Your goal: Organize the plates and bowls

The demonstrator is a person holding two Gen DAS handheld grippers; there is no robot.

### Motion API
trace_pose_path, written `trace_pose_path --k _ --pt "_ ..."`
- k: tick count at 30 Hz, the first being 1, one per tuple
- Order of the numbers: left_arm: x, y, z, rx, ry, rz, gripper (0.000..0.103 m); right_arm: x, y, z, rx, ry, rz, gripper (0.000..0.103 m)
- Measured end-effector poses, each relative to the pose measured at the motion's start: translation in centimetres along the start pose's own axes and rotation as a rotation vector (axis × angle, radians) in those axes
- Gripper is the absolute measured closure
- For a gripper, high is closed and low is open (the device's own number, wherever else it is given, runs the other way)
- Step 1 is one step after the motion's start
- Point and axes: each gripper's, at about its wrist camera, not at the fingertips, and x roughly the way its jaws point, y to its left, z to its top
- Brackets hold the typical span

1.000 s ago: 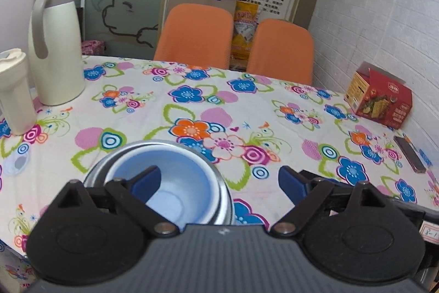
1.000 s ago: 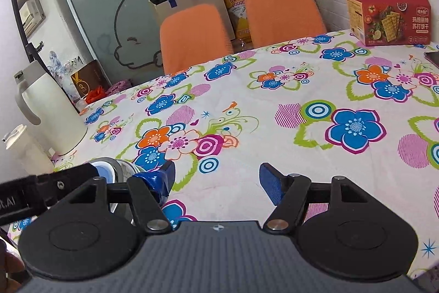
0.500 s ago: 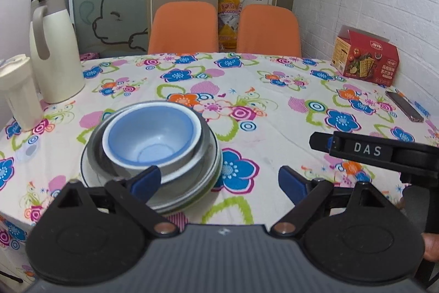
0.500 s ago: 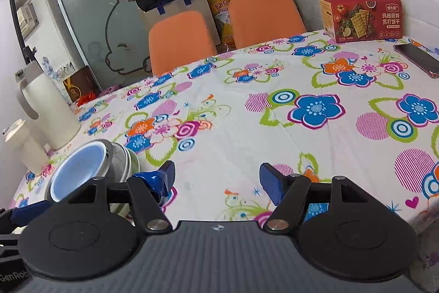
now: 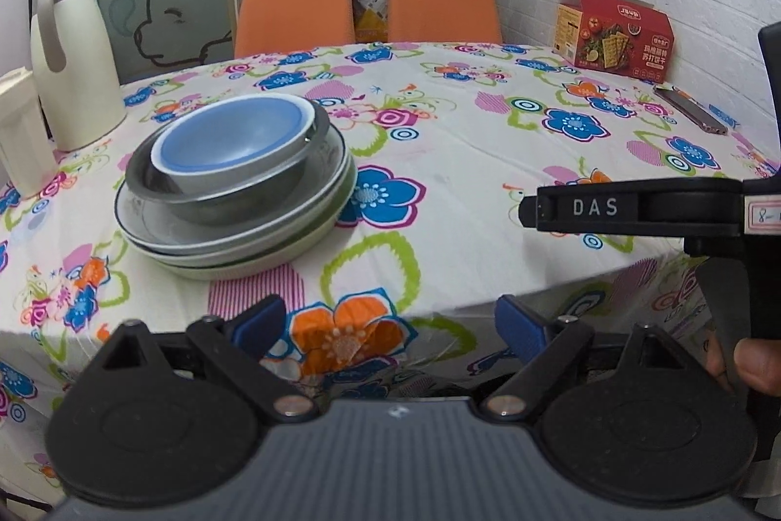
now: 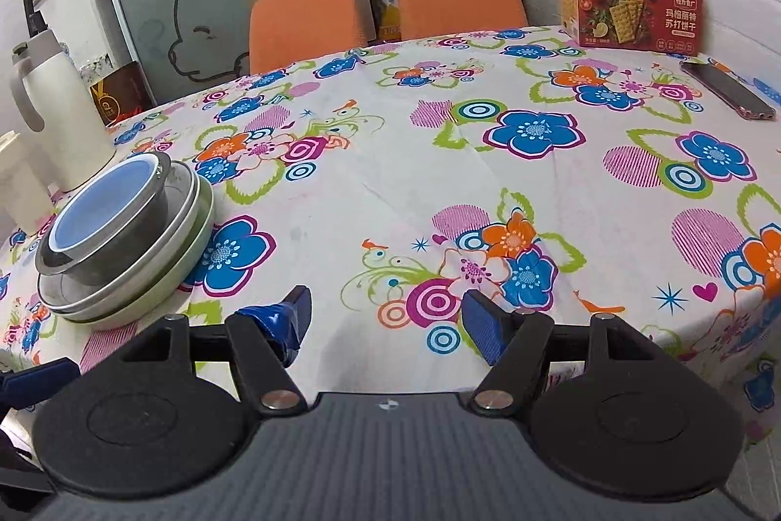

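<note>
We are seeing a blue bowl [image 5: 233,137] nesting upright in a steel bowl [image 5: 234,198], sitting on stacked plates [image 5: 254,250] ahead-left of both tools.

Left gripper [image 5: 388,328] and right gripper [image 6: 385,318], fingers spread, empty.

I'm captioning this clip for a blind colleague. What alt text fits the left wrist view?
A blue bowl sits nested in a metal bowl on stacked plates on a flowered tablecloth, beyond the open, empty left tool. A cream jug stands behind on the left, a red cracker box and a phone far right; the right tool's arm enters from the right.
</note>
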Motion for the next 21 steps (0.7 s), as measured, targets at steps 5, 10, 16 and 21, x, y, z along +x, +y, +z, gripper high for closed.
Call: trace_pose_path --k 5,10,16,21 --pt "-0.1 0.0 -0.1 0.001 -0.006 0.019 0.015 -0.4 0.4 -0.2 -0.018 -0.01 -0.003 0.049" --pt "0.0 0.1 -0.3 -0.003 -0.001 0.018 0.015 -0.6 0.8 -0.3 -0.028 -0.016 -0.005 0.048" --pt "-0.3 0.2 -0.4 -0.004 -0.003 0.015 0.015 -0.6 1.0 -0.5 0.013 -0.002 0.06 0.048" --pt "-0.5 0.5 -0.4 -0.011 -0.008 0.026 0.015 -0.4 1.3 -0.6 0.031 0.021 0.114 0.048"
